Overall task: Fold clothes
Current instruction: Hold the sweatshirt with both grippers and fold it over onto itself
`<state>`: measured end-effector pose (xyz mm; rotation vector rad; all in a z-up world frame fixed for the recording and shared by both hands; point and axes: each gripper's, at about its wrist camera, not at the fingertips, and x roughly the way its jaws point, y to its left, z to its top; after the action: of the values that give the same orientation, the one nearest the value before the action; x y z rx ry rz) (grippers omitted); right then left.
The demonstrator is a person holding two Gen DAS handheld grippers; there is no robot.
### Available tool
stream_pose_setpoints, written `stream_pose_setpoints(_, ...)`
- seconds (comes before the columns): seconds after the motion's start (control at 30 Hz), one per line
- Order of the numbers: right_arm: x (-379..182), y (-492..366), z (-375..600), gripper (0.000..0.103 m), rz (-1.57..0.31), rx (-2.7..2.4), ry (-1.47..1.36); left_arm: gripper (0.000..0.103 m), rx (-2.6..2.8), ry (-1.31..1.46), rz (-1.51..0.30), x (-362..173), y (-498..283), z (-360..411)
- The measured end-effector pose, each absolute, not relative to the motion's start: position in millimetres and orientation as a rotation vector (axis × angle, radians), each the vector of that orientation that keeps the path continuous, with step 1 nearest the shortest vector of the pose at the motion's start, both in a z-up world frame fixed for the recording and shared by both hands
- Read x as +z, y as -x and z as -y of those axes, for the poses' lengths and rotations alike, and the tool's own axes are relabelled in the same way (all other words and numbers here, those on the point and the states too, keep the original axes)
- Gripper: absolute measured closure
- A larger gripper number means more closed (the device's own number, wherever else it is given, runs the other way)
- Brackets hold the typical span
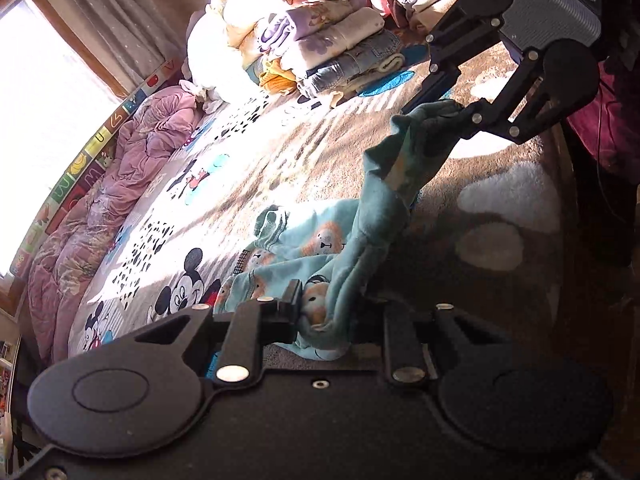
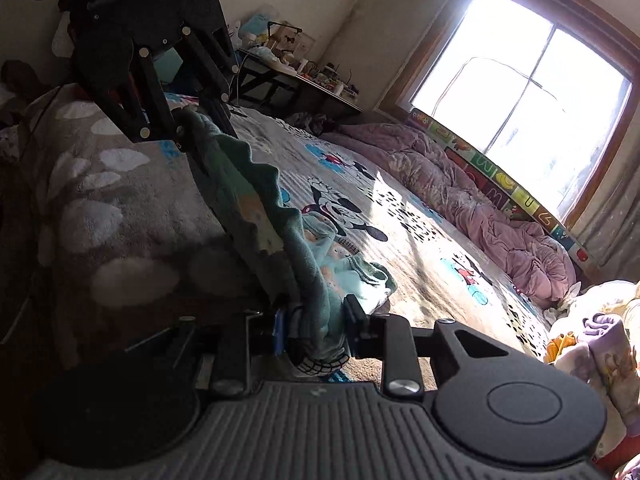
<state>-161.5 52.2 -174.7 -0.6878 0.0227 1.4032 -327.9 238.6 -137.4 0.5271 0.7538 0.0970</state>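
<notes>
garment (image 1: 372, 216) pinched between both tools, lifted

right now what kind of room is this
Most likely a bedroom in a home. A wide bed with a cartoon-mouse blanket fills the view, a rumpled pink quilt lies along the window, and a stack of folded clothes sits at one end.

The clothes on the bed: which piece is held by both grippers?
The teal bear-print garment, stretched between the left gripper and the right gripper. The folded clothes lie stacked, untouched, farther back.
</notes>
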Motion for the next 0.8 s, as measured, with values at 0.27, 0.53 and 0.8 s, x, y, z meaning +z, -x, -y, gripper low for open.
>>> stream_pose_setpoints(0.27, -139.2, 90.4, -106.9, 0.073, -0.170, 1.482, 0.463, 0.077, 0.122, -0.128, -0.735, -122.4, 300.8, -313.7)
stream_pose_setpoints(0.53, -143.8, 0.7, -173.9, 0.073, -0.490, 1.523, 0.186, 0.077, 0.162, 0.240, -0.674, -131.8, 271.6, -397.8)
stream_pose_setpoints(0.8, -189.4, -75.9, -222.7, 0.073, -0.777, 1.517, -0.059, 0.078, 0.164, 0.425, -0.619, -162.5, 247.1, -456.4)
